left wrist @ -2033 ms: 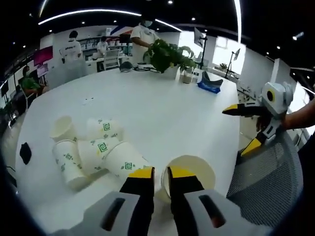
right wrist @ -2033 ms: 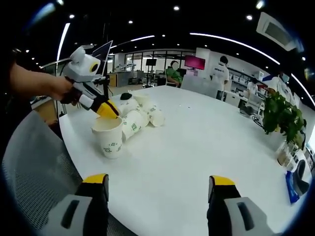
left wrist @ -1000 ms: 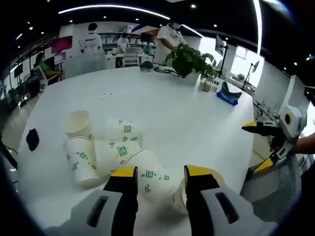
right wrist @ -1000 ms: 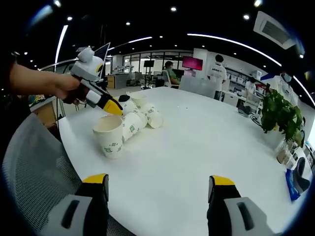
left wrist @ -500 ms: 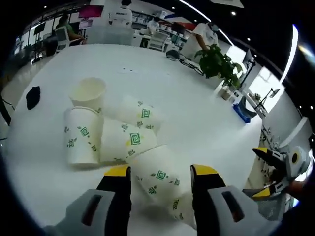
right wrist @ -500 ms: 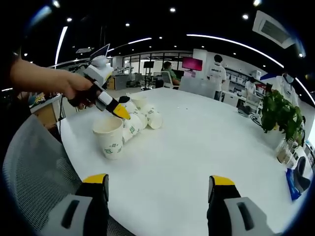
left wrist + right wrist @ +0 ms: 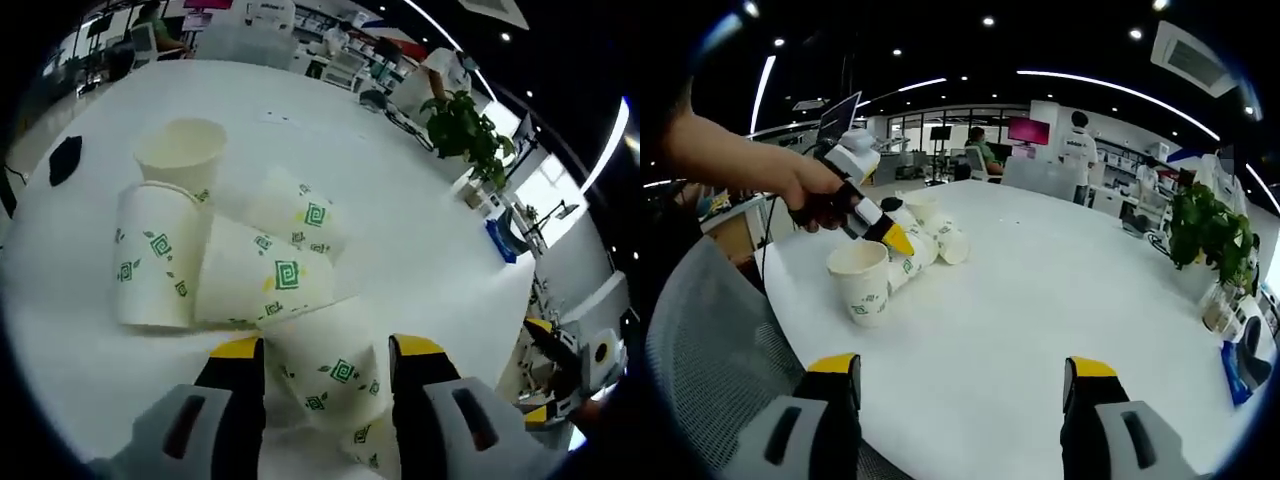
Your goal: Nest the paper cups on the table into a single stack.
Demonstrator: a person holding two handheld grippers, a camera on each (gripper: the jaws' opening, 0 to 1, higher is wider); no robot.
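Observation:
Several white paper cups with green prints lie in a pile on the white table point(image 7: 400, 200). One cup point(image 7: 182, 150) stands upright at the pile's far end. Three lying cups point(image 7: 255, 275) fan out beside it. My left gripper point(image 7: 327, 350) is open, its jaws on either side of the nearest lying cup point(image 7: 335, 375). Another cup point(image 7: 368, 455) shows low between the jaws. In the right gripper view, a hand holds the left gripper point(image 7: 892, 238) over the pile point(image 7: 930, 235), just behind an upright cup point(image 7: 862, 280). My right gripper point(image 7: 962, 370) is open with nothing between its jaws, well away from the cups.
A grey mesh chair back point(image 7: 700, 360) stands by the table's near edge. A potted plant point(image 7: 1215, 235) and a blue object point(image 7: 1240, 375) sit at the table's far end. A small black item point(image 7: 65, 158) lies left of the pile. People stand at desks beyond.
My left gripper has dropped closer to the pile, from the upright cup to straddling a lying cup. The right gripper has stayed still and open.

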